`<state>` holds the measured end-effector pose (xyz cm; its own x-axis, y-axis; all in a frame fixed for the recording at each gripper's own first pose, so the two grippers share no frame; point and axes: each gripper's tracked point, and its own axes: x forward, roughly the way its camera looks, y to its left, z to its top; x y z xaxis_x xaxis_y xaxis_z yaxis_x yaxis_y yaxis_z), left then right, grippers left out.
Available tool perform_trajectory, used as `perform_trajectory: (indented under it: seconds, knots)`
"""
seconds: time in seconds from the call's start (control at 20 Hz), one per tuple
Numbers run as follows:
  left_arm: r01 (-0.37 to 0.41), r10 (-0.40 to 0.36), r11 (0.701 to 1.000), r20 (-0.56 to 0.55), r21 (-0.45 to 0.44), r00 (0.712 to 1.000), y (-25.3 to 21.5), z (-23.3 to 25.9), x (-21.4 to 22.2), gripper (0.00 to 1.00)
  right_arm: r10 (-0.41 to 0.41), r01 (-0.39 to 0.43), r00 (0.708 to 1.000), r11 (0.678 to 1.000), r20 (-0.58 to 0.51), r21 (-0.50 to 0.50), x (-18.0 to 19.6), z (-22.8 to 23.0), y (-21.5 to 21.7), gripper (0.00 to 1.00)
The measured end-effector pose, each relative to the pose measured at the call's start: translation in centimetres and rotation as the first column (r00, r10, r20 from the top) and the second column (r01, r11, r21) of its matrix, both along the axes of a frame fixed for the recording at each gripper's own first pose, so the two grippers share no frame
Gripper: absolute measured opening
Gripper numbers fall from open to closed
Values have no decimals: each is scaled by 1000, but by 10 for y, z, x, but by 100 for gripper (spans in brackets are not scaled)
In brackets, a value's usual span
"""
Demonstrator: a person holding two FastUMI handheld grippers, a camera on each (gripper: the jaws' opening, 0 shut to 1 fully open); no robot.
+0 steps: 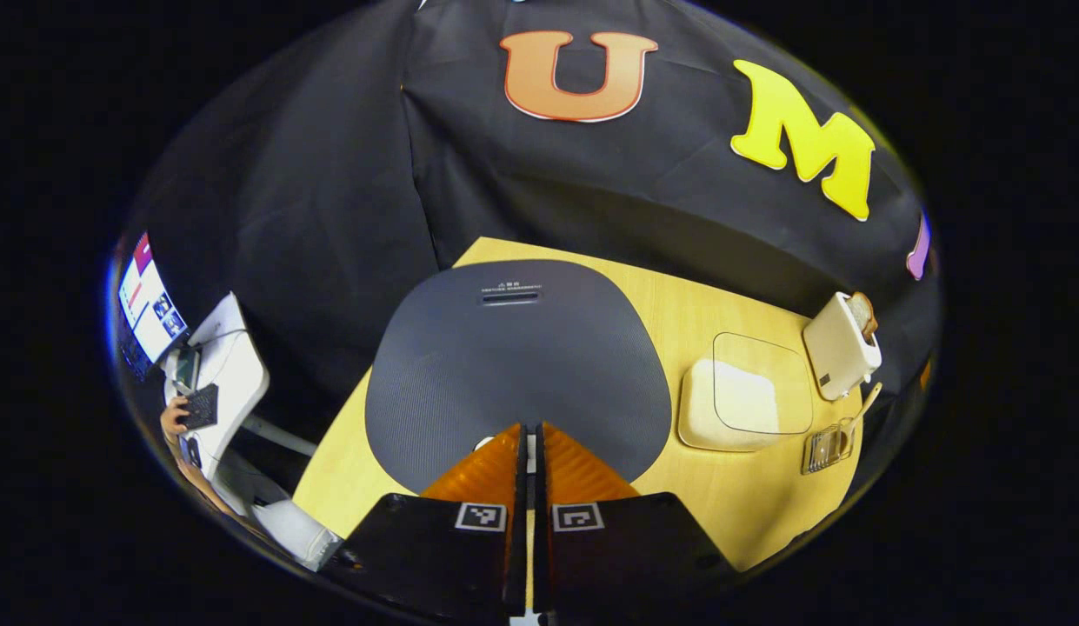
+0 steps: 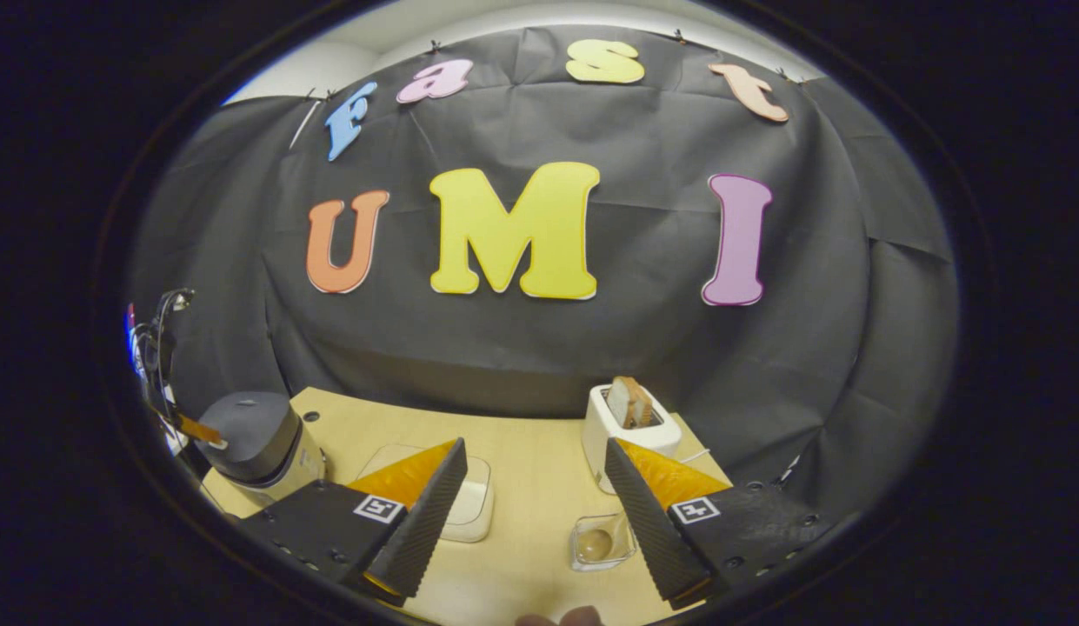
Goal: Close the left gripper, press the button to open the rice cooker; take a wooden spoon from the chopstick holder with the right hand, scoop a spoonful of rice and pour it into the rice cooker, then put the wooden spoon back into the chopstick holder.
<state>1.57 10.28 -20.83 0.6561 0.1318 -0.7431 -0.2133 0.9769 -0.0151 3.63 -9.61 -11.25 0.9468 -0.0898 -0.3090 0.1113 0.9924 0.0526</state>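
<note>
fingers of the left gripper (image 1: 529,439) sit pressed together, holding nothing, tips at the front edge of the rice cooker (image 1: 517,365), whose dark lid is down. the right gripper (image 2: 535,482) hangs wide open and empty above the table (image 2: 539,443). just beyond it sit the clear chopstick holder (image 2: 602,541) with the wooden spoon (image 2: 594,544), the lidded rice box (image 2: 469,500) and a toaster (image 2: 610,426).

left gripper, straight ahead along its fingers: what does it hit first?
Most likely the rice cooker: the left gripper, fingers shut, points down at the front edge of its closed lid, near a small light part that may be the button. Depth is unclear.
</note>
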Motion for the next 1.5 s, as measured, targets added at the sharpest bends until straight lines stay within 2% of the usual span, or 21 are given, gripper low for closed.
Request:
perform_trajectory:
  seconds: [0.05, 0.1, 0.2, 0.3, 0.4, 0.7, 0.9, 1.05, 1.35, 1.5]
  knots:
    - [7, -9, 999, 52, 40, 999, 0, 13, 7, 7, -2, 2, 1000, 1000, 5, 4, -1, 0, -2, 98]
    - [0, -10, 995, 106, 96, 994, 7, 31, 13, 18, -6, 6, 1000, 1000, 6, 11, -2, -1, -5, 95]
    - [-32, -1, 986, 202, 163, 979, 20, 68, 22, 43, -23, 23, 1000, 1000, 13, 21, -2, 0, -15, 95]
    - [-76, 24, 983, 296, 165, 955, 22, 100, 31, 73, -23, 22, 1000, 999, 19, 36, -2, 2, -22, 95]
    - [-94, 39, 985, 349, 142, 936, 21, 120, 34, 98, -2, 1, 1000, 999, 19, 46, -2, 1, -27, 95]
    - [-112, 41, 983, 427, 143, 903, 14, 142, 29, 99, 44, -43, 999, 998, -16, 35, 1, -26, -48, 95]
    - [-133, 40, 977, 473, 164, 880, 5, 155, 28, 99, 73, -66, 992, 996, -104, 67, 4, -65, -67, 95]
    - [-170, 53, 970, 532, 174, 845, -2, 171, 28, 98, 104, -88, 978, 992, -182, 93, 10, -98, -82, 97]
    - [-151, 39, 973, 521, 174, 853, -37, 172, 29, 98, 142, -73, 944, 970, -298, 230, 34, -168, -117, 94]
    - [-139, 23, 973, 519, 185, 854, -52, 175, 30, 99, 154, -55, 932, 954, -327, 293, 50, -194, -126, 96]
